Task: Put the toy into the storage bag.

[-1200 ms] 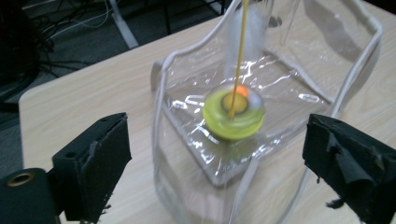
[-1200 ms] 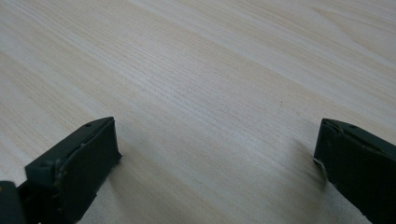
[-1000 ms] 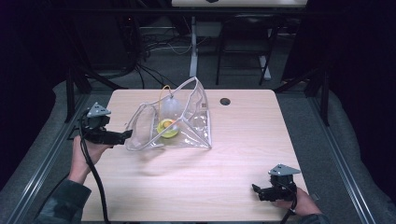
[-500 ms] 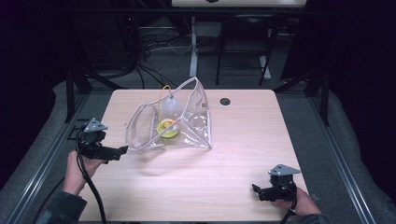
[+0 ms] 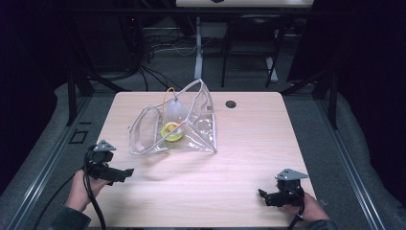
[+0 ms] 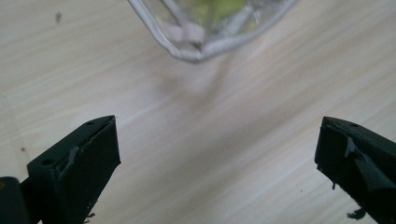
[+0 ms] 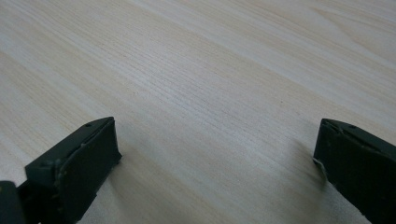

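Two hand-held black grippers, left [image 5: 125, 172] and right [image 5: 262, 194], rest with jaws spread wide and empty near the light wooden tabletop's [image 5: 249, 143] near corners. Toward the far edge sits a clear plastic zip pouch [image 5: 172, 127] holding a yellow-green object [image 5: 172, 132].

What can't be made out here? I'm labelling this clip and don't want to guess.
- Yellow-green object in the clear zip pouch, high view: too small, blurred by plastic folds to identify.
- White bottle-like item, high view: too small to identify.
- Pouch contents, left gripper view: cut off by the top edge, out of focus; just the zipper rim reads.
- Round dark spot on the table: too small to tell hole from cap.
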The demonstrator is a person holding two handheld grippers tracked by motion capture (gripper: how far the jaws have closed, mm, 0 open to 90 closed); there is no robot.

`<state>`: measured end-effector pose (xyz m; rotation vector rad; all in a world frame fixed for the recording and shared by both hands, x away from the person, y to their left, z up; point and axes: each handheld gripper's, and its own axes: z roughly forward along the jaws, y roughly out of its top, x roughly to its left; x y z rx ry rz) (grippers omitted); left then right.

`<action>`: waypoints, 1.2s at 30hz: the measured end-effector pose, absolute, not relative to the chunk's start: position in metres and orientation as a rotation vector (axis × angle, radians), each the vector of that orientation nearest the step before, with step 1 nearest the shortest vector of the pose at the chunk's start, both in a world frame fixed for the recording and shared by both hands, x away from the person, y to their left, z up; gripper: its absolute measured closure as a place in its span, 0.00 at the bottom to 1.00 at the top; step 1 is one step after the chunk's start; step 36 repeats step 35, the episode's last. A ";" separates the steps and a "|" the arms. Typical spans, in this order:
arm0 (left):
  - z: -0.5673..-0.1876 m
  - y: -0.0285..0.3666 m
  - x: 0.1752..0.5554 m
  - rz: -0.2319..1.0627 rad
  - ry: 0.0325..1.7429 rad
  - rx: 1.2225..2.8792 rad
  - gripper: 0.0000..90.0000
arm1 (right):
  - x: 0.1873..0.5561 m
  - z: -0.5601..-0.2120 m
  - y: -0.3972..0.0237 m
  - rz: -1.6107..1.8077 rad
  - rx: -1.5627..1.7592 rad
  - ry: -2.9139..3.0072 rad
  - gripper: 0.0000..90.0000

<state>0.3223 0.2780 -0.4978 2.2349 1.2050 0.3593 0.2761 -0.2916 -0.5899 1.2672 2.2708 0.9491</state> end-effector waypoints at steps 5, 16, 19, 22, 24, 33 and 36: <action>-0.514 0.272 0.321 0.304 1.186 2.293 0.00 | 0.276 -0.590 -0.292 0.950 1.265 2.272 0.00; -0.548 0.262 0.320 0.251 1.207 2.376 0.00 | 0.276 -0.590 -0.292 0.950 1.267 2.273 0.00; -0.554 0.260 0.323 0.214 1.208 2.387 0.00 | 0.276 -0.590 -0.292 0.950 1.264 2.274 0.00; -0.560 0.256 0.324 0.193 1.206 2.404 0.00 | 0.276 -0.590 -0.292 0.950 1.265 2.274 0.00; -0.561 0.256 0.324 0.188 1.204 2.415 0.00 | 0.276 -0.590 -0.292 0.950 1.265 2.274 0.00; -0.566 0.258 0.326 0.166 1.210 2.425 0.00 | 0.277 -0.590 -0.292 0.953 1.263 2.271 0.00; -0.565 0.259 0.326 0.169 1.214 2.418 0.00 | 0.277 -0.590 -0.292 0.952 1.262 2.273 0.00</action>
